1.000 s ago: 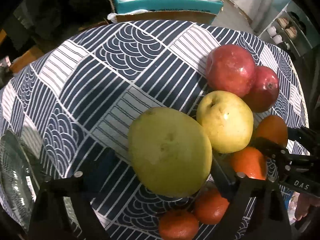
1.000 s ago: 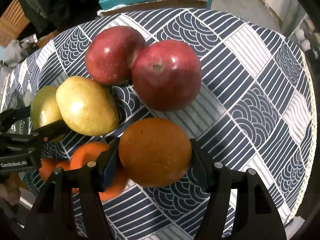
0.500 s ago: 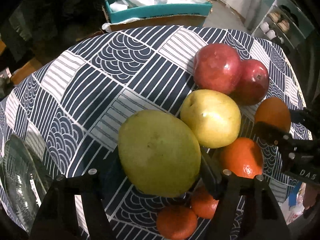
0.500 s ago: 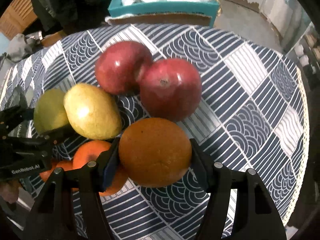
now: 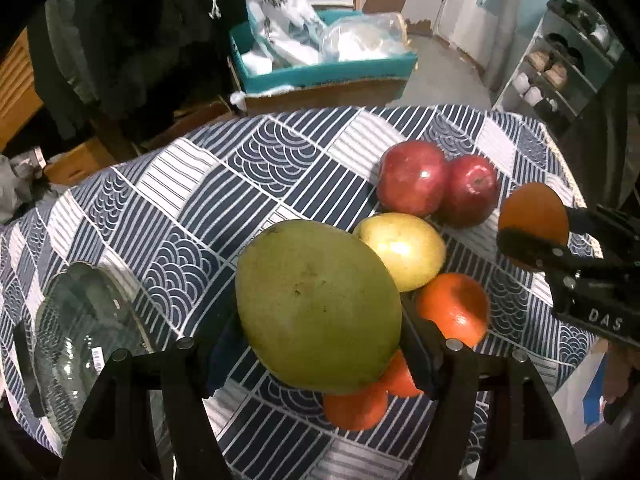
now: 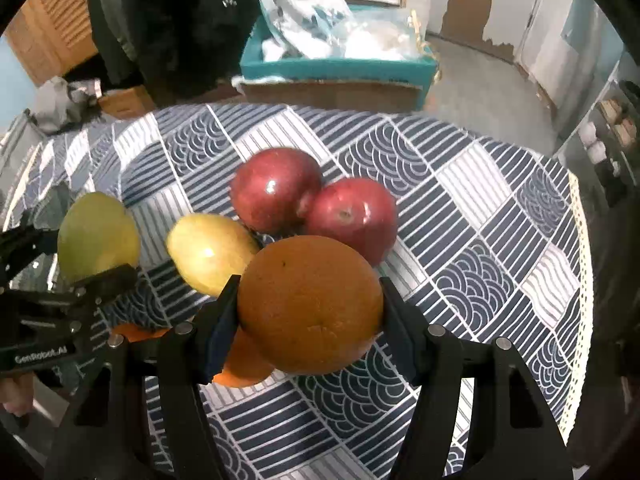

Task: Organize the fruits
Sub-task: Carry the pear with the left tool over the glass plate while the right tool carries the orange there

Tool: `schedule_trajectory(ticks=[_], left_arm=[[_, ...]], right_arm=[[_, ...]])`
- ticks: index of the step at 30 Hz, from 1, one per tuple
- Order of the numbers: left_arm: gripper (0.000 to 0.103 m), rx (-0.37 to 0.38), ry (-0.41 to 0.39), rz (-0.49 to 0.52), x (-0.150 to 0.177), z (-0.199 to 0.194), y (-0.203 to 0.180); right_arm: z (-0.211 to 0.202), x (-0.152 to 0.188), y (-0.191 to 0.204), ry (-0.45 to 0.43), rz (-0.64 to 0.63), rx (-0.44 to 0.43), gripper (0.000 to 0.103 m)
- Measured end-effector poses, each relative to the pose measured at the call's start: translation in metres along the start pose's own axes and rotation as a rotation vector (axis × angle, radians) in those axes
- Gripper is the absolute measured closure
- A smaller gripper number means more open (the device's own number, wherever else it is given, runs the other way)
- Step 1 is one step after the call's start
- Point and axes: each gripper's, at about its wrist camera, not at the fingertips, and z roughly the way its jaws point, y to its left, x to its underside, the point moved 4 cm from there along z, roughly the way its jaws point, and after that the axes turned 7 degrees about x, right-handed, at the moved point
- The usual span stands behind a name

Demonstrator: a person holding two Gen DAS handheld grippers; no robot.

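My left gripper [image 5: 320,332] is shut on a large green pear [image 5: 318,306] and holds it above the table; the pear also shows in the right wrist view [image 6: 98,236]. My right gripper [image 6: 310,312] is shut on a big orange [image 6: 310,304], lifted off the cloth; it shows in the left wrist view [image 5: 534,220] too. On the table lie two red apples [image 6: 276,190] [image 6: 352,218], a yellow pear [image 6: 210,252] and several small oranges [image 5: 454,308].
A clear glass bowl [image 5: 80,336] sits at the table's left edge. The round table has a blue-and-white patterned cloth [image 6: 480,240]. A teal box [image 6: 336,66] with bags stands beyond the far edge. A shelf [image 5: 568,64] is at the right.
Both grippers have risen and pulled back with their fruit: the green pear and the big orange are higher above the cloth, and more of the room behind shows.
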Motion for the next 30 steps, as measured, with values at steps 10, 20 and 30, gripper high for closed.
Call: schedule_trajectory(ticks=[10,20,30], left_arm=[[0.03,0.004,-0.121,0.012,0.007,-0.061,0.005],[0.03,0.027,-0.228,0.007,0.013,-0.116,0.012],[0.03,0.038,-0.281,-0.017,0.022,-0.152,0.027]], right_arm=[[-0.056,-0.016,0.01,-0.144,0.001,-0.017,0.037],[-0.108,-0.027,0.032,-0.265,-0.034,-0.06,0.037],[-0.134,-0.034,0.059,-0.324,-0.069,-0.125,0.037]])
